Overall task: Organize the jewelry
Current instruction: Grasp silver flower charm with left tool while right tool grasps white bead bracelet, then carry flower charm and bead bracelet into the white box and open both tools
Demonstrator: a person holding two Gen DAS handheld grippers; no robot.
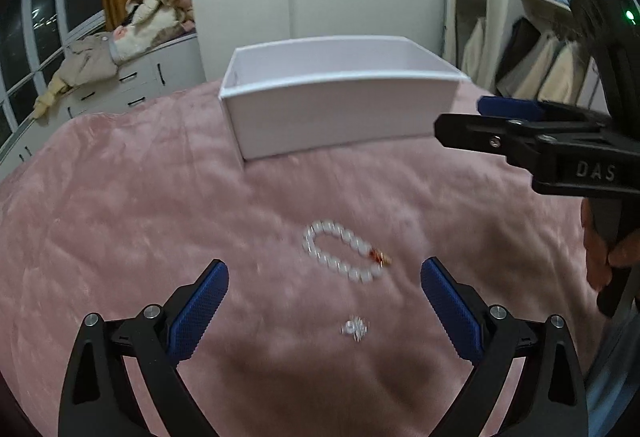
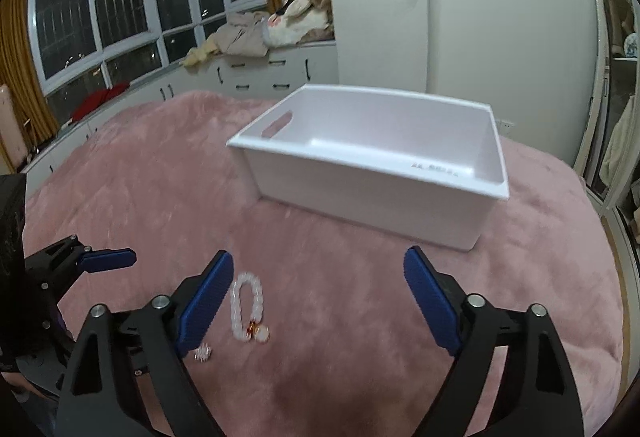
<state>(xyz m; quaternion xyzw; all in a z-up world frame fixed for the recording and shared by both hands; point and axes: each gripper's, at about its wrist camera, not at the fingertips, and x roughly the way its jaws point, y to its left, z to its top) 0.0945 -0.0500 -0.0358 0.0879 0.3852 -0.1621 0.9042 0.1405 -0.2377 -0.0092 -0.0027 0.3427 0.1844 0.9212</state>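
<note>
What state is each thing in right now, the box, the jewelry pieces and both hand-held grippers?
White rectangular plastic box: open-topped, upright, looks empty.
White beaded bracelet with red-gold charm: lying loose on the pink blanket.
Small silver sparkly trinket: loose on the blanket.
Left hand-held gripper: open, empty.
Right hand-held gripper: open, empty.

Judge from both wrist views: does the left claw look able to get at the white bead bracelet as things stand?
Probably yes. The left claw is open, and the bracelet lies flat on the pink blanket just ahead of its fingertips. Nothing sits between them; the small silver piece lies nearer, and the right claw is off to the side.
</note>
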